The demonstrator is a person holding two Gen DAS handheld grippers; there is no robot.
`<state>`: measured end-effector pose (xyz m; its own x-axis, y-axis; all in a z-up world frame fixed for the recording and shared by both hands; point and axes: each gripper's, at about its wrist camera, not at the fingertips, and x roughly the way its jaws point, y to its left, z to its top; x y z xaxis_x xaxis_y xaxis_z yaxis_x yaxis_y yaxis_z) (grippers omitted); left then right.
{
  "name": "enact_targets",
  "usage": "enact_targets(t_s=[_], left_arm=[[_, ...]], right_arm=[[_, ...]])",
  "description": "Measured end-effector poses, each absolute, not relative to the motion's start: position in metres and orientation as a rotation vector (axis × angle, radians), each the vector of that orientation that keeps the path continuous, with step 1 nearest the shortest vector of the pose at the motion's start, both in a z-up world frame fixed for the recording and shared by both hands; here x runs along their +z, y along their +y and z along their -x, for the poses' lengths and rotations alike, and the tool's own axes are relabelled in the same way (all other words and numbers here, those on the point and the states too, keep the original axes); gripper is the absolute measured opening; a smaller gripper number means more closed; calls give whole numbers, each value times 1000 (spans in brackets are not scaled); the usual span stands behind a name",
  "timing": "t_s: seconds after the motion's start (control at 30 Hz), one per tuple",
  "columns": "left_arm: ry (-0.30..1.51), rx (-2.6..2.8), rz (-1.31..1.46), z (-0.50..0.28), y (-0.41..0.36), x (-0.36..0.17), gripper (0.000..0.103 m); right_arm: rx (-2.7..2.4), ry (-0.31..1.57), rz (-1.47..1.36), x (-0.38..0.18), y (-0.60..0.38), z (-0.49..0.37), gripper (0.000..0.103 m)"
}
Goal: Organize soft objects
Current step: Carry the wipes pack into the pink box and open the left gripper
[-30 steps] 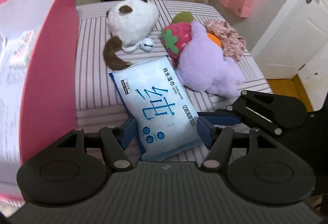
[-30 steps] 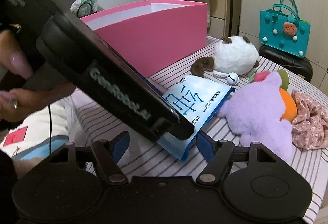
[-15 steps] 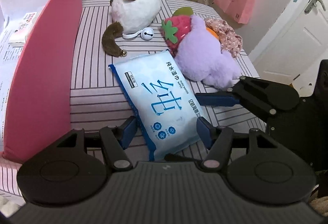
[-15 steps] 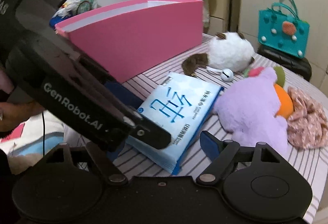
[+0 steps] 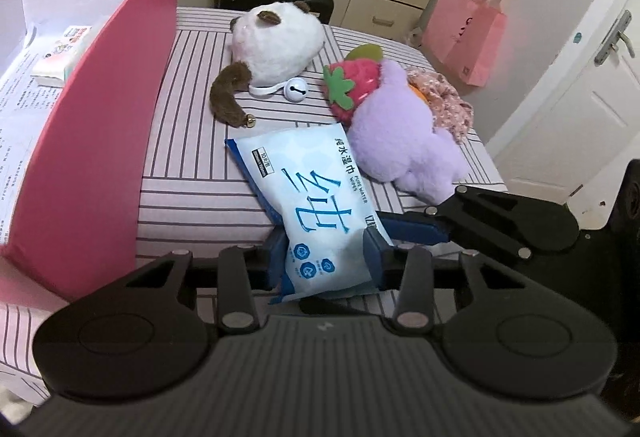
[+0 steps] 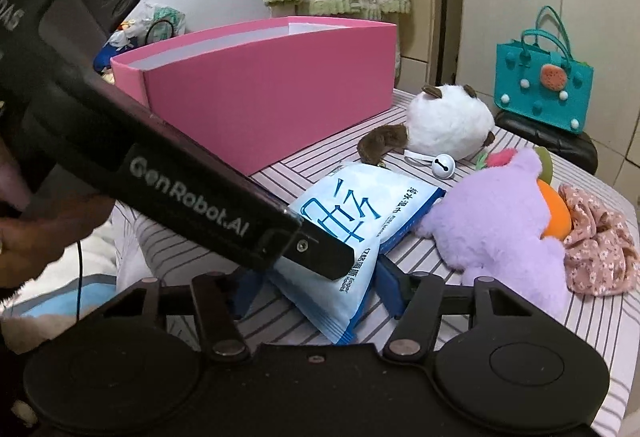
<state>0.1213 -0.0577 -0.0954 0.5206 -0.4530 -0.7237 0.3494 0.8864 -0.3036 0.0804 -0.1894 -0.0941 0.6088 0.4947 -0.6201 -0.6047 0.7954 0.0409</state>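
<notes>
A blue-and-white wet wipes pack (image 5: pixel 308 197) lies on the striped table, its near end lifted. My left gripper (image 5: pixel 326 257) is shut on that near end. My right gripper (image 6: pixel 316 287) is shut on the same pack (image 6: pixel 360 221) from the right side; one of its blue fingers (image 5: pixel 416 227) shows in the left wrist view. A purple plush (image 5: pixel 400 141) with a strawberry, a white-and-brown plush (image 5: pixel 276 37) with a bell, and a floral cloth (image 6: pixel 596 241) lie behind. The pink box (image 5: pixel 96 117) stands to the left.
Inside the pink box (image 6: pixel 272 85) lie a small packet (image 5: pixel 64 53) and a printed sheet. A teal bag (image 6: pixel 544 85) sits on a black case beyond the table. A pink paper bag (image 5: pixel 468 33) hangs by the white door at right.
Both grippers have closed on the pack's near end, and that end has lifted off the table. The left gripper has pulled back and turned a little left.
</notes>
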Motion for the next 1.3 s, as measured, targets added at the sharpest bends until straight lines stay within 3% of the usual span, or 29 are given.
enact_targets(t_s=[0.43,0.97,1.3], left_arm=[[881,-557,3,-87,-50,-60,39],[941,-674,44,-57,16,-4,43],[867,-668,47,-51,61,30,44]], right_arm=[[611,735,178,-46,-171,-50,65],[676,748,178,18,-125,-16,65],[735,707,219,50,-89,-31,66]])
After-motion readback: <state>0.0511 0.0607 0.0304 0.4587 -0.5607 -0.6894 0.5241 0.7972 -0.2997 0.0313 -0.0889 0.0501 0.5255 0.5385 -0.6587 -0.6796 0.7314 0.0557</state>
